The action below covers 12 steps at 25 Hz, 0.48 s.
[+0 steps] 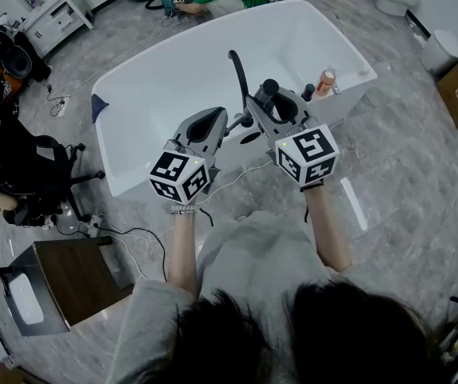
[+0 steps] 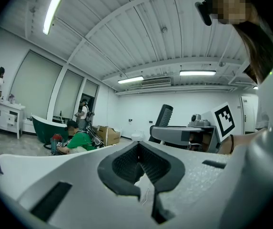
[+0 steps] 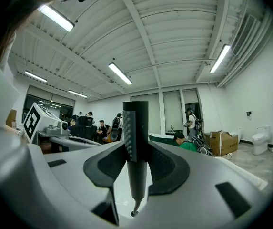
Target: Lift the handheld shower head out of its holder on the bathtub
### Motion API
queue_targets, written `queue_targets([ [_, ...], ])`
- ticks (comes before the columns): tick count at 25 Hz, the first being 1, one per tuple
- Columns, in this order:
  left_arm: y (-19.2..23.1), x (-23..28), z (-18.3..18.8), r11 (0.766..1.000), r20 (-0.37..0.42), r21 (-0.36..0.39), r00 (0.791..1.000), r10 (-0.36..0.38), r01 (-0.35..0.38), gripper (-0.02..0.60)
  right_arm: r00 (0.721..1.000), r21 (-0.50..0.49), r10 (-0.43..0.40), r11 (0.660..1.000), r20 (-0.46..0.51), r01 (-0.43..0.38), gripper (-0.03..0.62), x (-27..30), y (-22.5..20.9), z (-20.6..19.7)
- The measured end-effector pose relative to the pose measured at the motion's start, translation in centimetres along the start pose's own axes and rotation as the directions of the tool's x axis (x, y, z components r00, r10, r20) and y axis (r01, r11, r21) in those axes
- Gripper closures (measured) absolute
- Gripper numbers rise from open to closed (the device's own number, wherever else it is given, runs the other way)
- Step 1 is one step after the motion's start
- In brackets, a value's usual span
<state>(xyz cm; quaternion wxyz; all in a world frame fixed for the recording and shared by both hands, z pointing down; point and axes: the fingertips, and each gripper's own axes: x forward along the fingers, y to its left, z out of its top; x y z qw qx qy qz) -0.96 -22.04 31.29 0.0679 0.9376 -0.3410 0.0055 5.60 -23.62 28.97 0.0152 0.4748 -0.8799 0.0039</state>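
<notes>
Nearest the person, left tool: jaws together, nothing between them, held level over the near rim of the bathtub. Just beside it, right tool: closed on the shower head about mid-length, pads pressed to either side of the wand, well short of fully shut (a wide grip, presumably owing to the wand's own thickness).

Looks like a slim, dark, matte stick standing upright, squared off at the top, with a narrow strip of fine nozzle holes down one face and a taper at the bottom to a small hose fitting. Appears free of any holder, lower end hanging in the open above the white tub floor, so likely lifted out already.

Probably light and rigid, and smooth enough to slide or twist in the pads if tugged by the hose. Best taken where gripped now, on the plain sides of the shaft, never on the thin fitting. Expect some drag from a pale thin line below the tools, possibly the hose.

Just beyond the tools: a black curved spout. Farther, on the rim at the tub's right-hand end: an orange bottle.
</notes>
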Motion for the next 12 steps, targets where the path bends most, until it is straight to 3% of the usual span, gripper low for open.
queue_targets([
  [12,-0.15,0.47,-0.77,1.000,-0.012,-0.009,1.000,-0.018,0.018,0.577,1.000,0.000,-0.025,1.000,-0.007,0.025,0.461,-0.40,-0.56,-0.41],
])
